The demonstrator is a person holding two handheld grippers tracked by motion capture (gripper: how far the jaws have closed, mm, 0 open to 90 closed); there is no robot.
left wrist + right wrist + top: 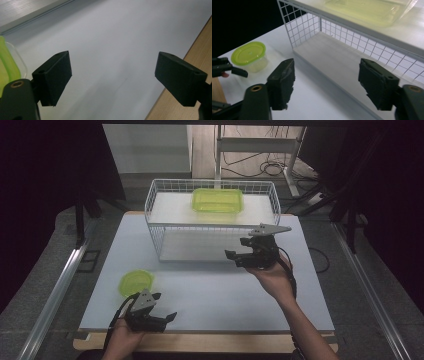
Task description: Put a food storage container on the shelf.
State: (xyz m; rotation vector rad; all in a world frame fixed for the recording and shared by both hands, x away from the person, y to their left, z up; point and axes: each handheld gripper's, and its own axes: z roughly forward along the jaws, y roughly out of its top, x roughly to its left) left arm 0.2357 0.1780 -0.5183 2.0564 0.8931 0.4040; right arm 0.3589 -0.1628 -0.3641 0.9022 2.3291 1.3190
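right tool (240,255): jaws wide, empty | rectangular green container (218,200) on wire rack (159,197) top shelf, above and beyond

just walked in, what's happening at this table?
A person holds a gripper in each hand. The right gripper hangs open and empty in front of the wire rack, whose top shelf carries a green rectangular container. The left gripper, also open, rests near the table's front edge beside a small round green-lidded tub.

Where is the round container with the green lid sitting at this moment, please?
In the high view, the round container stands on the table's near-left part, just beyond the left gripper, well clear of the wire rack.
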